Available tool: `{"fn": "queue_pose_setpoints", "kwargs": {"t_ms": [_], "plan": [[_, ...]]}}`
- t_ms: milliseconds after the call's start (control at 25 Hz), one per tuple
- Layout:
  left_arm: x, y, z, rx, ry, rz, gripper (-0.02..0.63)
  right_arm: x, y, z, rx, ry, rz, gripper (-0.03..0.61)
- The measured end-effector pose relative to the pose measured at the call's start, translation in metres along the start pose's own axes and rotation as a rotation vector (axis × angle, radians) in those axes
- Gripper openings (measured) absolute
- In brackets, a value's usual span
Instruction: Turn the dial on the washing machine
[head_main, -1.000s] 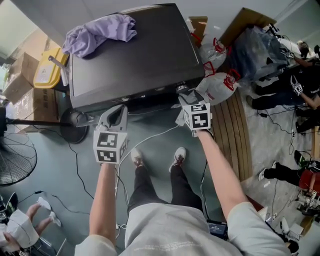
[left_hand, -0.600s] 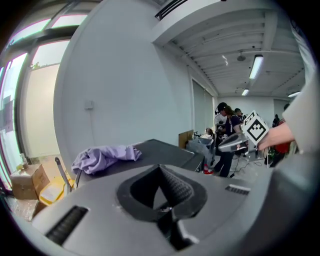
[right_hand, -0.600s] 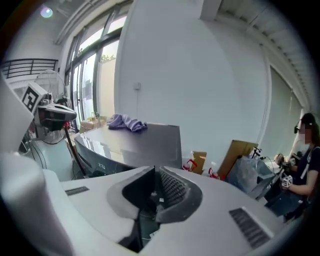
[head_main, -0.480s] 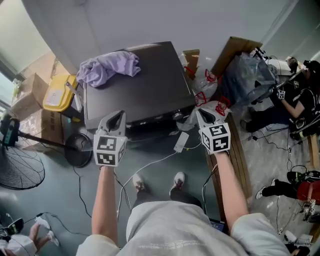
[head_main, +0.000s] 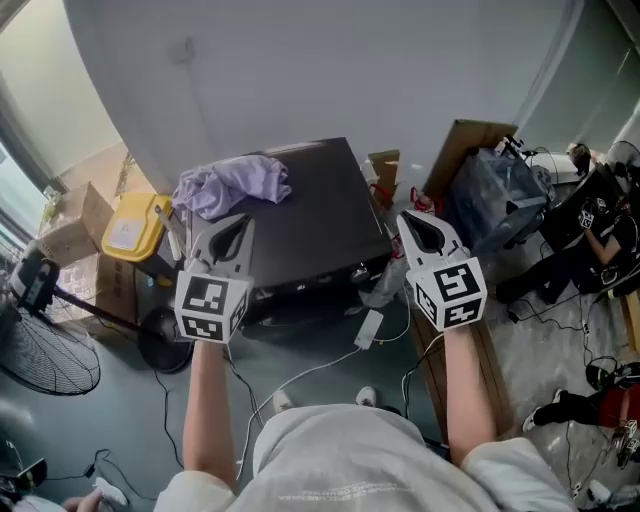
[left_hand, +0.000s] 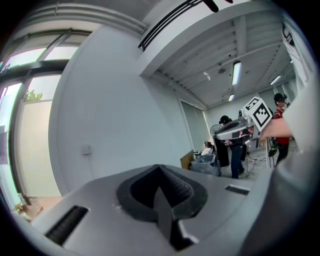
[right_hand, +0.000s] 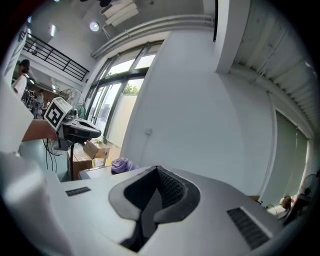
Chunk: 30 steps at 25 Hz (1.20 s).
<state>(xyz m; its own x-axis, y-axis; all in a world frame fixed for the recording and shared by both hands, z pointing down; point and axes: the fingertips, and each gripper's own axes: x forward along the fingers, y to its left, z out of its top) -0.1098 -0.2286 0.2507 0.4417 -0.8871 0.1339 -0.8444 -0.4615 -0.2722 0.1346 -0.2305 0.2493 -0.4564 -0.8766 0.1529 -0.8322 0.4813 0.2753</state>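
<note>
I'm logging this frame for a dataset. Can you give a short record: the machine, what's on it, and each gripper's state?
appliance: dark washing machine, against the wall
on top: purple cloth, rear left
left gripper: shut, empty, raised at its front left
right gripper: shut, empty, raised by its right edge
contact: neither gripper touches it

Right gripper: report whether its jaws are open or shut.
Shut. In the right gripper view, the right gripper has its two jaws pressed together with nothing between them.
</note>
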Motion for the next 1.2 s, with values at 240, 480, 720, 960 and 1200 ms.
{"fn": "queue_pose_setpoints", "kwargs": {"t_ms": [240, 480, 720, 960, 1200], "plan": [[-0.013, 0.004, 0.049, 0.084, -0.072, 0.006, 0.015, -0.009, 0.0, 0.054, -0.062, -0.102, 0.003, 0.015], [-0.032, 0.003, 0.078, 0.115, -0.143, 0.011, 0.015, -0.014, 0.012, 0.082, -0.113, -0.142, 0.029, 0.014], [-0.035, 0.0, 0.086, 0.121, -0.155, 0.006, 0.015, -0.014, 0.019, 0.082, -0.13, -0.121, 0.044, 0.015], [-0.033, -0.006, 0.082, 0.135, -0.144, -0.01, 0.015, -0.011, 0.018, 0.073, -0.144, -0.098, 0.031, 0.015], [-0.03, -0.009, 0.074, 0.127, -0.128, -0.018, 0.015, -0.007, 0.017, 0.065, -0.138, -0.084, 0.037, 0.014]]}}
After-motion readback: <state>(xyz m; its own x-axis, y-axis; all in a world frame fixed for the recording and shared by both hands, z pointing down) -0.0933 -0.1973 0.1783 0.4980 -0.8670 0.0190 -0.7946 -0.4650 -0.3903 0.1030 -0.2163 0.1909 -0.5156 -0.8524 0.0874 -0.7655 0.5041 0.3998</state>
